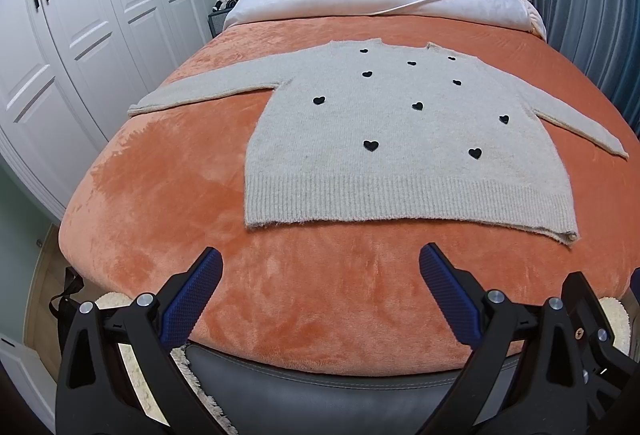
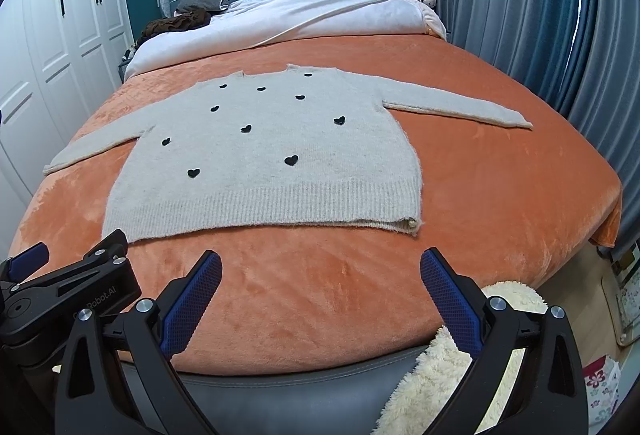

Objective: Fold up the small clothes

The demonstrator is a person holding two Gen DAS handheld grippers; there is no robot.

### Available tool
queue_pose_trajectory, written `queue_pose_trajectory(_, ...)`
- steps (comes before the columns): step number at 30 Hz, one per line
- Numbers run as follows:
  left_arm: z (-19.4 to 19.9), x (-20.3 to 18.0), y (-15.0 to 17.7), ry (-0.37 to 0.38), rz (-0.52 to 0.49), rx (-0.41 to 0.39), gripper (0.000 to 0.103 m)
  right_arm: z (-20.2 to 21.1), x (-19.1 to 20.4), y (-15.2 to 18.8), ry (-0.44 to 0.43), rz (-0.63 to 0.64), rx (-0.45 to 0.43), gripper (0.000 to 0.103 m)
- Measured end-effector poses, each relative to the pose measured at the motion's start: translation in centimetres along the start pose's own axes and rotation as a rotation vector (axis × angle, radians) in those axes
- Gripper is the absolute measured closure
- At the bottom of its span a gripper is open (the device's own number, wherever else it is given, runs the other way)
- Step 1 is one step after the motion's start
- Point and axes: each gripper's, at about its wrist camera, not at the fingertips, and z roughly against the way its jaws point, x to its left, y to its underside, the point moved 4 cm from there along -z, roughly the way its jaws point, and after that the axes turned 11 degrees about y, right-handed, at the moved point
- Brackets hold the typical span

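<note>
1. On the orange plush blanket [image 1: 168,219] the grey knit sweater [image 1: 400,139] with black hearts lies flat and face up, both sleeves spread out to the sides, ribbed hem [image 1: 400,201] toward the cameras.
2. Short of that hem, the left gripper [image 1: 320,263] hovers over bare blanket with its blue-padded fingers [image 1: 200,291] wide apart and nothing between them.
3. Just beside it, the right gripper [image 2: 320,263] hangs the same way, jaws spread and empty, also short of the hem and not touching the sweater.
4. Beyond the sweater's collar sit a white duvet [image 2: 304,19] and a dark heap of clothes [image 2: 176,25], well apart from the work.
5. Folding looks not yet begun: the garment is only laid out.
6. A sensible next move is to reach for a sleeve cuff [image 2: 516,121] or a hem corner, pinch only the knit and not the blanket pile, then carry it across the body.
7. Loose knit may sag or drag, so a low, even lift seems wise.
</note>
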Motion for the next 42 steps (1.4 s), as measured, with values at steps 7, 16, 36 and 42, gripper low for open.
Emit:
queue_pose_trajectory(7,0.0,0.0,0.0,0.0,-0.001,0.0,0.007,-0.1,0.1,0.0,0.003,0.0,0.002,0.005)
queue_pose_trajectory(16,0.0,0.0,0.1,0.002,0.001,0.002,0.007,-0.1,0.0,0.1,0.006,0.0,0.002,0.005)
queue_pose_trajectory(36,-0.4,0.2,0.5,-0.003,0.002,0.013,0.009,-0.4,0.0,0.3,0.012,-0.003,0.017,0.005)
queue_pose_trajectory(42,-1.3,0.2,0.8,-0.001,0.003,0.037,0.009,-1.3,0.1,0.7,0.008,0.001,0.037,0.005)
